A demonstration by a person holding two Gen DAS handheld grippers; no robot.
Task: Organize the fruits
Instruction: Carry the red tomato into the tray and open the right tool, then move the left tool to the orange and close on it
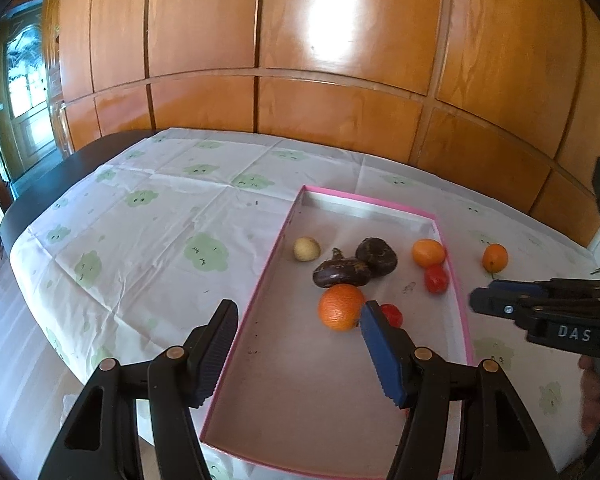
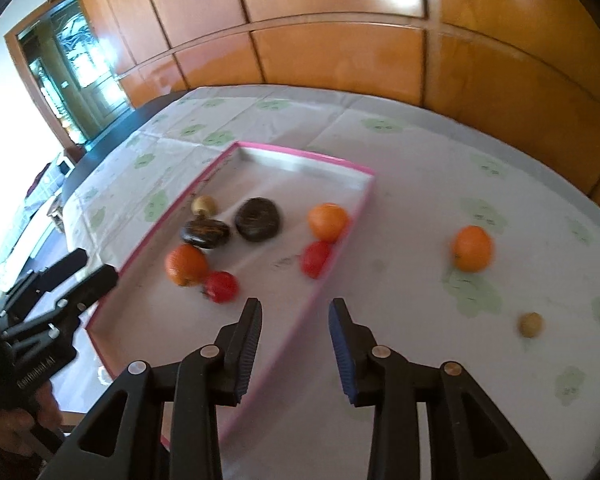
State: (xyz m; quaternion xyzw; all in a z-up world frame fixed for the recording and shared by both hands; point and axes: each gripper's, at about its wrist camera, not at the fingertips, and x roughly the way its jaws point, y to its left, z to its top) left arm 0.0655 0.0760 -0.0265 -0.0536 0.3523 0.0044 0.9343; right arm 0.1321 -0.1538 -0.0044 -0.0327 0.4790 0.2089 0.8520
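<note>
A pink-rimmed tray [image 1: 456, 280] [image 2: 340, 164] lies on the table. In it are an orange [image 1: 341, 306] [image 2: 186, 265], two dark fruits [image 1: 342, 272] [image 1: 377, 256], a pale round fruit [image 1: 307, 248], a second orange fruit [image 1: 428, 252] [image 2: 327, 221] and two red fruits [image 1: 436, 278] [image 1: 392, 314]. Outside the tray lie an orange [image 1: 495, 257] [image 2: 472, 248] and a small tan fruit [image 2: 530, 324]. My left gripper [image 1: 300, 314] is open and empty above the tray. My right gripper [image 2: 294, 310] is open and empty over the tray's right rim; it also shows in the left wrist view [image 1: 484, 300].
The table carries a white cloth [image 1: 160, 220] printed with green clouds. A wooden panelled wall [image 1: 300, 60] stands behind the table. The table's dark edge [image 1: 60, 176] and a doorway [image 1: 24, 100] are at the left.
</note>
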